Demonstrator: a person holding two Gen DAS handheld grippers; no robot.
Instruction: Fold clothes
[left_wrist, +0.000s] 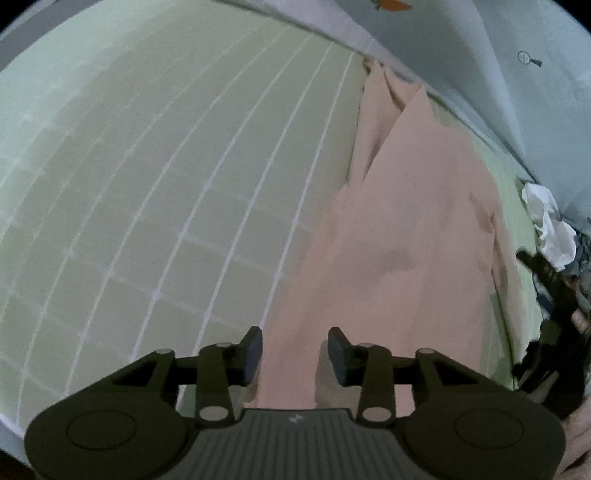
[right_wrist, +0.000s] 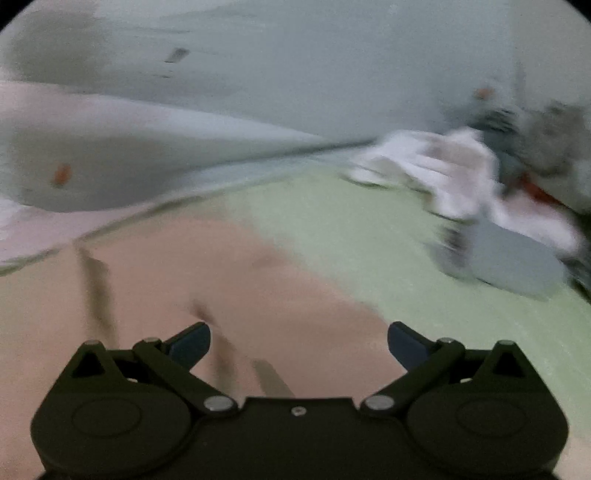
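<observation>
A pale pink garment (left_wrist: 406, 229) lies stretched out along the green gridded mat (left_wrist: 147, 184), reaching toward the far wall. My left gripper (left_wrist: 295, 356) hovers over its near end, open, with a gap between the pads and no cloth pinched. In the right wrist view, which is blurred, the same pink garment (right_wrist: 184, 295) fills the lower left. My right gripper (right_wrist: 299, 345) stands wide open above it, nothing between its fingers.
A heap of white and grey clothes (right_wrist: 461, 177) lies at the mat's far right, also showing as white cloth (left_wrist: 550, 225) in the left wrist view. The right gripper's dark body (left_wrist: 550, 332) is at that view's right edge. A pale wall (right_wrist: 295, 74) borders the mat.
</observation>
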